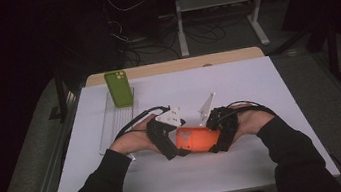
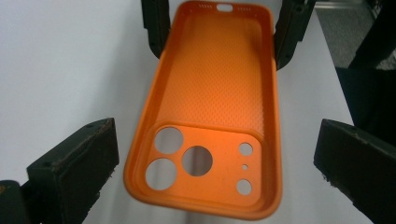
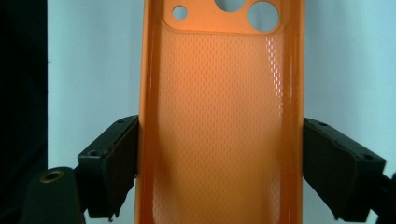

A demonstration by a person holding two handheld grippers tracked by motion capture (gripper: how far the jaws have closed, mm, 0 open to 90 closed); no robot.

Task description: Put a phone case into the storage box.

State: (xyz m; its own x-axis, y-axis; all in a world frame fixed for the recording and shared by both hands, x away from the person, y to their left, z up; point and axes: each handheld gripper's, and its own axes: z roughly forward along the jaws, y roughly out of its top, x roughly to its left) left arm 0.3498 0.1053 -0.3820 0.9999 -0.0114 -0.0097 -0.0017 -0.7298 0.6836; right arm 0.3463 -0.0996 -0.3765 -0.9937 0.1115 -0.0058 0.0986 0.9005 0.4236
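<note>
An orange phone case [image 1: 192, 139] hangs just above the white table near its front middle, between my two grippers. My right gripper [image 3: 224, 170] is shut on the long sides of the orange case [image 3: 224, 116] near its plain end, inner face toward the camera. My left gripper [image 2: 212, 172] stands open around the camera-hole end of the case [image 2: 210, 107], with a gap on each side between its jaws and the rim. In the high view the left gripper [image 1: 177, 149] comes from the left and the right gripper [image 1: 214, 145] from the right.
A green phone [image 1: 119, 88] stands on its end at the far end of a clear tray [image 1: 112, 127] on the left side of the white table [image 1: 243, 86]. A wooden edge [image 1: 174, 66] runs behind the table. Cables and desk legs lie on the floor beyond.
</note>
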